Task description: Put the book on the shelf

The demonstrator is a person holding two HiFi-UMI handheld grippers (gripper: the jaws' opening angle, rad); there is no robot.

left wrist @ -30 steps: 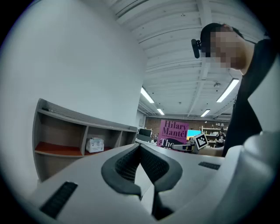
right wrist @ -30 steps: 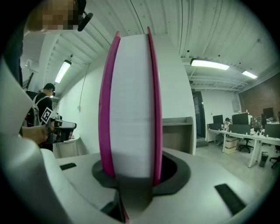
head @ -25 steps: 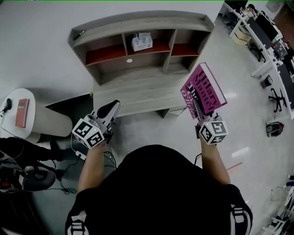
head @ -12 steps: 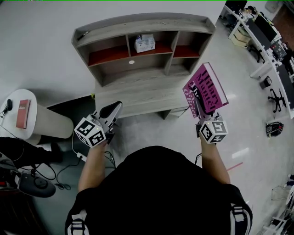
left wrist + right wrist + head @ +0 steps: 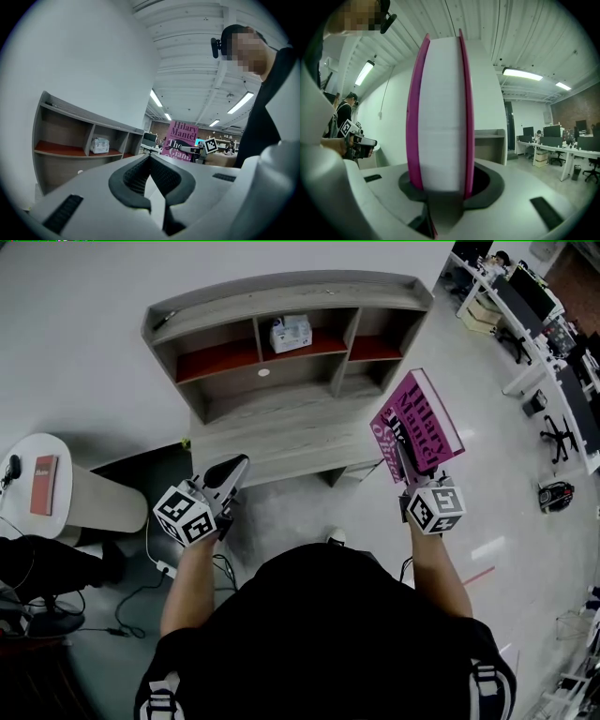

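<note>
A magenta book (image 5: 419,421) stands upright in my right gripper (image 5: 399,442), whose jaws are shut on its lower edge. In the right gripper view the book's white page block (image 5: 440,117) fills the middle between the pink covers. It is held in front of the right end of a grey wooden shelf unit (image 5: 281,418) with red boards. My left gripper (image 5: 234,467) hangs before the unit's left part, shut and empty. From the left gripper view the pads (image 5: 136,176) meet at the tip, with the shelf (image 5: 70,136) and the book (image 5: 182,140) beyond.
A white box (image 5: 290,332) sits in the shelf's upper middle compartment. At the left stands a round white side table (image 5: 66,451) with a red book (image 5: 43,486) on it. Cables lie on the dark floor mat (image 5: 141,563). Office desks and chairs (image 5: 553,352) line the right.
Both grippers and the book keep their places. The head view has shifted slightly, and the chair base at the lower left has slid out towards the left edge.
</note>
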